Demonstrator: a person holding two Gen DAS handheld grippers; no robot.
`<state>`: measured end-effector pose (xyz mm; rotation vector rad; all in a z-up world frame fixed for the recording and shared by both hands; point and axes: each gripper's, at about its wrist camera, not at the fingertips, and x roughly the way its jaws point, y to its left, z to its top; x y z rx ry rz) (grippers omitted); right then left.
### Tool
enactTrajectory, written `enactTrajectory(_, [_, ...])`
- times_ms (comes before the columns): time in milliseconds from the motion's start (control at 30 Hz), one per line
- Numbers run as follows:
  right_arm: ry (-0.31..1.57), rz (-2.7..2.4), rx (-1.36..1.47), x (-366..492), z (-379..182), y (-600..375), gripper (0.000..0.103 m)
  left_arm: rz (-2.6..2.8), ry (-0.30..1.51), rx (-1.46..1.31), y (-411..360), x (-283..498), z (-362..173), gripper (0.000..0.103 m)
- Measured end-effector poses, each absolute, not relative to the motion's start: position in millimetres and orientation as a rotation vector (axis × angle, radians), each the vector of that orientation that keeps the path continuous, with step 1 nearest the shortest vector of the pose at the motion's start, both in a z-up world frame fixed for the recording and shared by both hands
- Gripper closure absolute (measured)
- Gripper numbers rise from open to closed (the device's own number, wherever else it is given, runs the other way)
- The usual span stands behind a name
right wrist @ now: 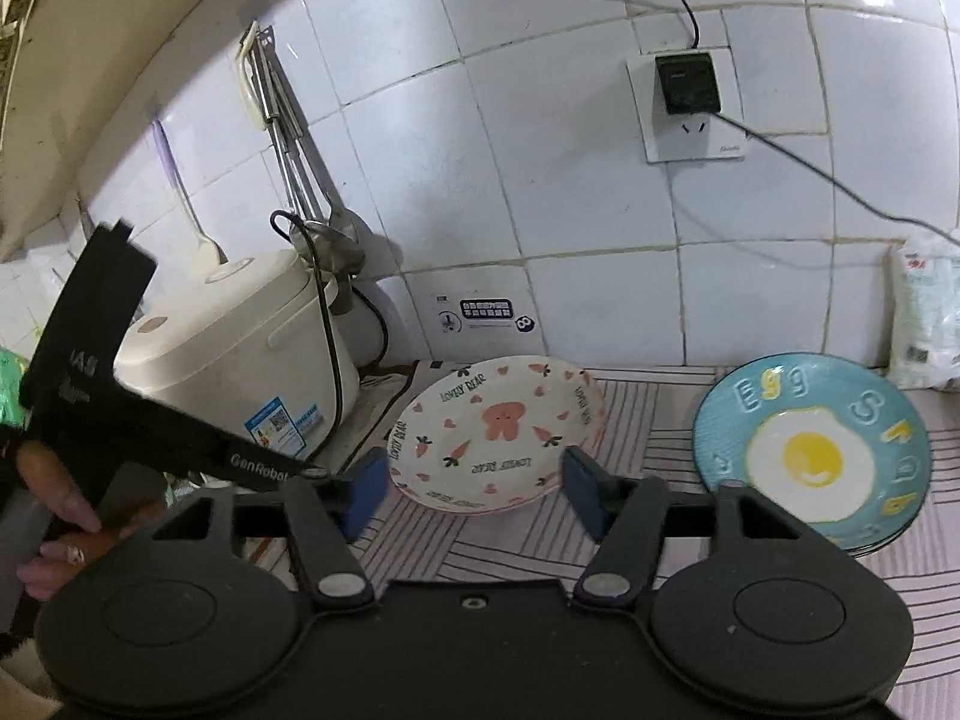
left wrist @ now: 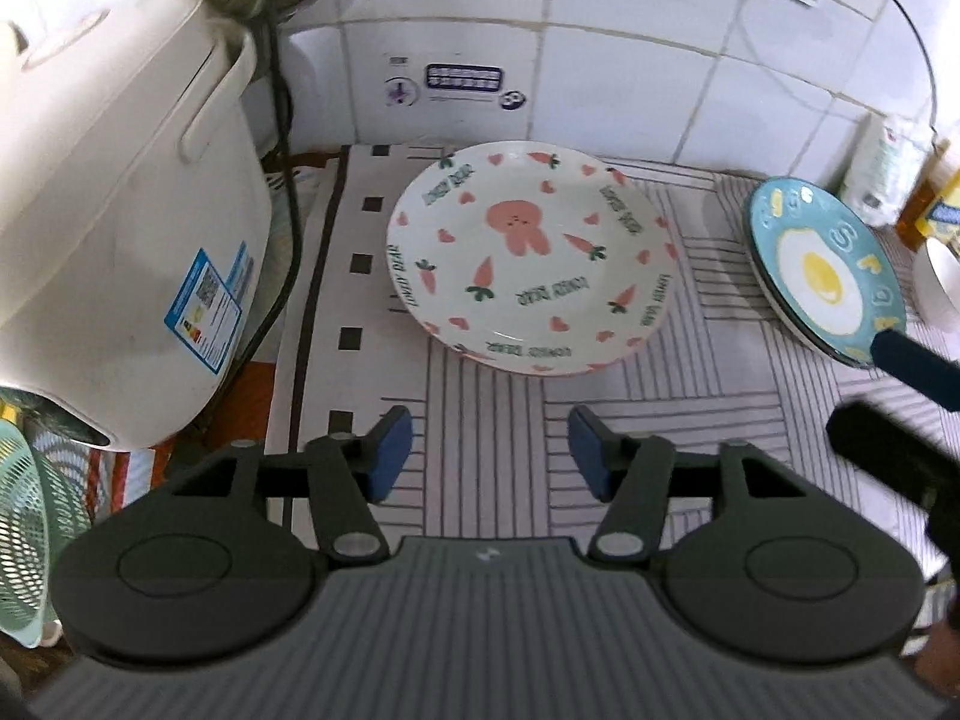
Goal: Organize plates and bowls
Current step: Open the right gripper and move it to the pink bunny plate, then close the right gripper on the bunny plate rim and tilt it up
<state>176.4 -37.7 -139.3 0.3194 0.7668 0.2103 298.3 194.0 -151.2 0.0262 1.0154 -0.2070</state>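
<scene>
1. Two plates lie flat on the striped mat point(left wrist: 492, 420) against the tiled wall point(right wrist: 540, 210): a white rabbit plate point(left wrist: 531, 264) printed with carrots, hearts and green lettering, and a blue egg plate point(left wrist: 825, 273) with a fried egg painted at its centre.
2. The blue egg plate sits to the right of the rabbit plate, well apart from it, and rests on at least one more plate beneath it (a second rim shows under its edge in both views).
3. The left gripper point(left wrist: 489, 450) hangs over the bare mat just in front of the rabbit plate, its blue-padded jaws spread and nothing between them.
4. The right gripper point(right wrist: 474, 492) is likewise spread and empty; in its own view the near rim of the rabbit plate shows in the gap between the pads, untouched.
5. A cream rice cooker point(left wrist: 114, 210) stands at the left of the mat, beside the rabbit plate.
6. A white bowl point(left wrist: 942, 288) shows partly at the far right, behind the blue plate.
7. A hand point(right wrist: 54, 498) grips the left gripper's handle.
</scene>
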Motion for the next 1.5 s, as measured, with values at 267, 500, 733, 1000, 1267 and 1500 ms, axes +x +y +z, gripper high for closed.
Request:
enactTrajectory(267, [0.793, 0.197, 0.399, 215, -206, -32, 0.009, -0.158, 0.947, 0.028, 214, 313, -170, 0.028])
enactTrajectory(500, [0.841, 0.124, 0.45, 239, -243, -35, 0.009, -0.202, 0.936, -0.023, 215, 341, -196, 0.022])
enactTrajectory(733, [0.946, 0.08, 0.487, 272, -274, -41, 0.017, -0.199, 0.983, -0.091, 226, 376, -226, 0.022])
enactTrajectory(1000, [0.961, 0.05, 0.573, 290, -288, -42, 0.052, -0.246, 1.014, -0.087, 223, 391, -236, 0.067])
enactTrajectory(1267, [1.002, -0.003, 0.692, 291, -300, -63, 0.09, -0.245, 1.012, -0.124, 218, 393, -239, 0.07])
enactTrajectory(1500, [1.024, 0.009, 0.652, 291, -291, -56, 0.086, -0.244, 1.099, -0.138, 216, 395, -222, 0.075])
